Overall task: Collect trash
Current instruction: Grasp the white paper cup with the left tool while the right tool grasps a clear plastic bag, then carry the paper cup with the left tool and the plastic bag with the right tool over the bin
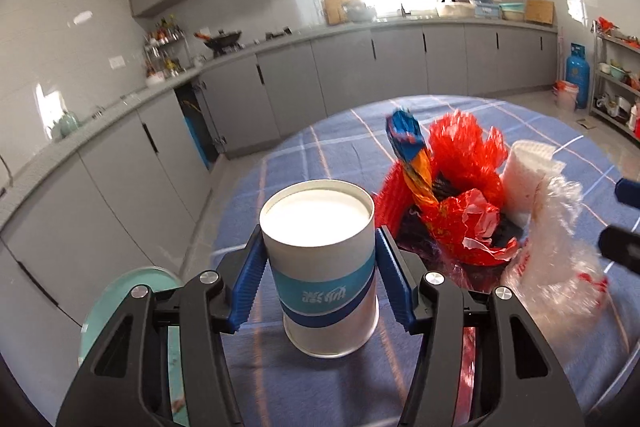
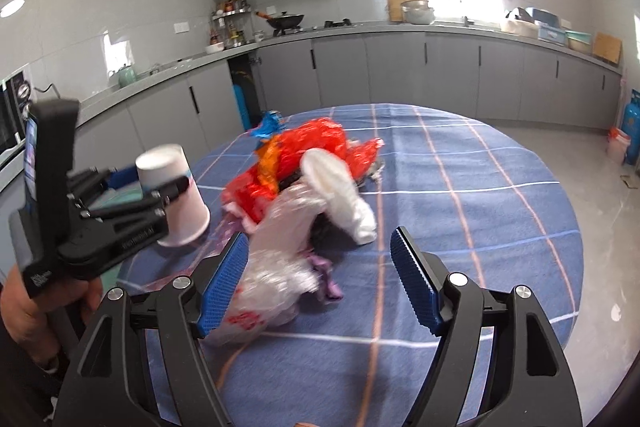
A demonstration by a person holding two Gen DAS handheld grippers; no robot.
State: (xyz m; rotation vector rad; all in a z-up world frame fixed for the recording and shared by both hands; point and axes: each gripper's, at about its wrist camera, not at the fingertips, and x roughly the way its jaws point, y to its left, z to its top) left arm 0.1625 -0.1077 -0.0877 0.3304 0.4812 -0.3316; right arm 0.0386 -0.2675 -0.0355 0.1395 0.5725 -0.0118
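Left gripper [image 1: 318, 263] jaws clamp the paper cup [image 1: 320, 267]; right gripper [image 2: 320, 283] jaws stand apart.

Round table [image 2: 500, 211] covered in blue checked cloth. On it: heaped red wrappers [image 2: 316, 143], clear plastic bag [image 2: 280, 267], white foam sleeve [image 2: 340, 195], possibly a purple scrap [image 2: 330, 277].

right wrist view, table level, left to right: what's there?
Left hand-held gripper → paper cup between its fingers → red plastic bag → white foam sleeve → bare blue checked tablecloth. Left out the clear plastic bag and blue wrapper, which overlap the pile.
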